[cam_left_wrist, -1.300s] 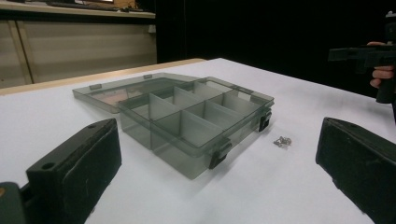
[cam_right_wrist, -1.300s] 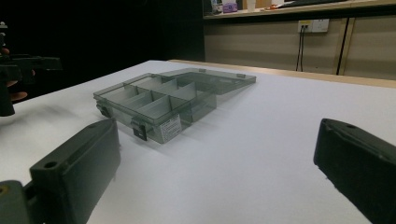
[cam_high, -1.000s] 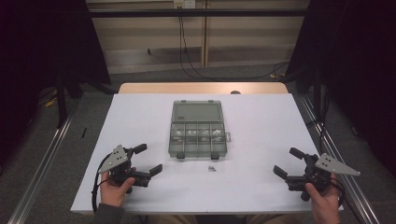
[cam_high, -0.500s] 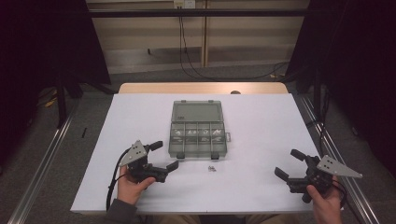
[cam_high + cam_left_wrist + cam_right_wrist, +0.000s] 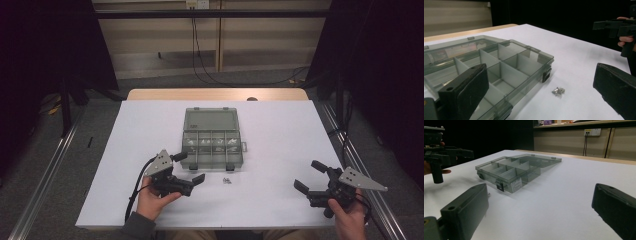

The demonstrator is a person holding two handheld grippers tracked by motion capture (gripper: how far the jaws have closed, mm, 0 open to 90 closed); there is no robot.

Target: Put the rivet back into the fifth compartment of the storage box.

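A smoky grey compartment box [image 5: 212,145] lies in the middle of the white table [image 5: 280,130], its lid [image 5: 210,120] folded flat behind it. Several small metal screws [image 5: 226,180] lie loose just in front of the box. My left gripper [image 5: 191,167] is open at the box's front left corner, a short way left of the screws. In the left gripper view the box [image 5: 499,67] and the screws [image 5: 558,90] sit between the wide-apart jaws. My right gripper [image 5: 307,175] is open and empty near the front right edge, facing the box [image 5: 511,171].
The table's front edge runs just below both hands. Metal rails [image 5: 360,165] flank the table on each side. The right hand's gripper [image 5: 616,25] appears far off in the left gripper view, and the left hand's gripper [image 5: 446,152] in the right gripper view.
My left gripper has moved right and forward from the table's front left, up to the box's front corner near the screws. The right gripper has barely shifted.
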